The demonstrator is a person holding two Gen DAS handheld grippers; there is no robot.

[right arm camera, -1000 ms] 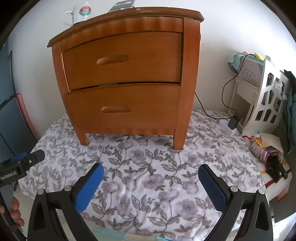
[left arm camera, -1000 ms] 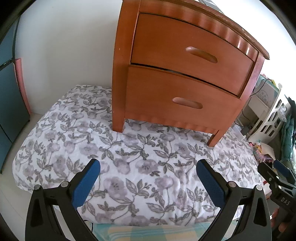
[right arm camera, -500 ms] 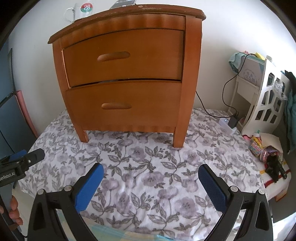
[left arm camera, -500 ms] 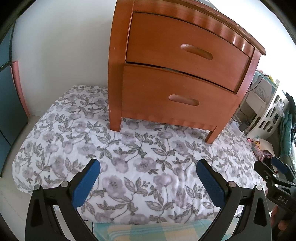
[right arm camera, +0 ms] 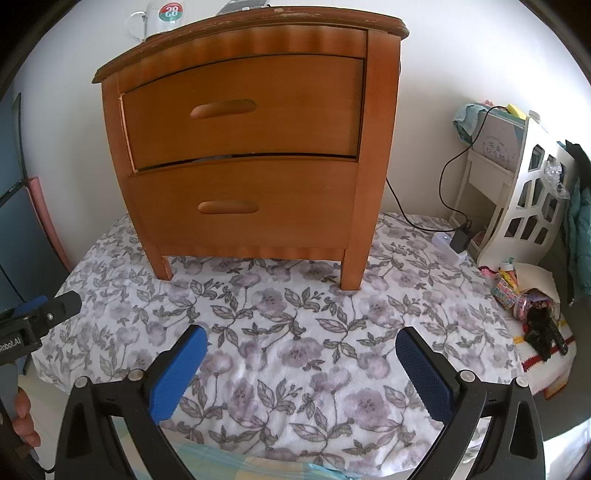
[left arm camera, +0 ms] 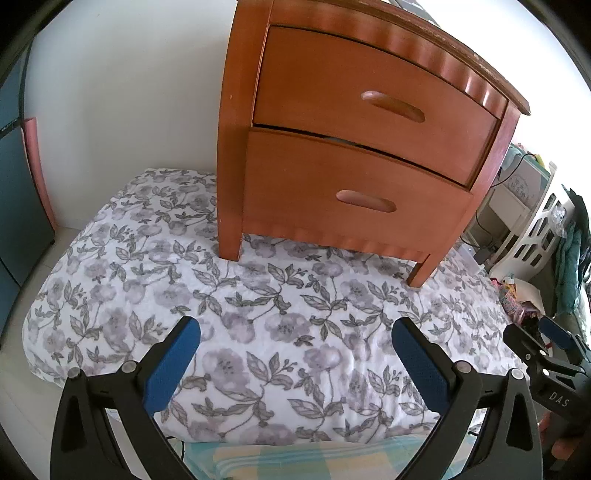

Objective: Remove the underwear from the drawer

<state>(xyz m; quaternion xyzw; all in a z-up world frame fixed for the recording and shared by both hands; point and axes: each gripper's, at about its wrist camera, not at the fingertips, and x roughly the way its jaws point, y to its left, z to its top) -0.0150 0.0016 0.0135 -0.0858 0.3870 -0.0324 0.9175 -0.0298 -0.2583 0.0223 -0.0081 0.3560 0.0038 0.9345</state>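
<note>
Nothing done yet: both drawers of the wooden nightstand (right arm camera: 251,147) at upper centre sit closed (underwear unseen). Left gripper (left arm camera: 295,354) and right gripper (right arm camera: 301,358) gape wide, empty.

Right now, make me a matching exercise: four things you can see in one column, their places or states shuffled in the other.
1. top drawer
2. mug
3. left gripper
4. charger plug

a. on the nightstand top
b. open, above the floral quilt
c. shut
d. on the quilt, right of the nightstand

Pairs: 1-c, 2-a, 3-b, 4-d
</note>
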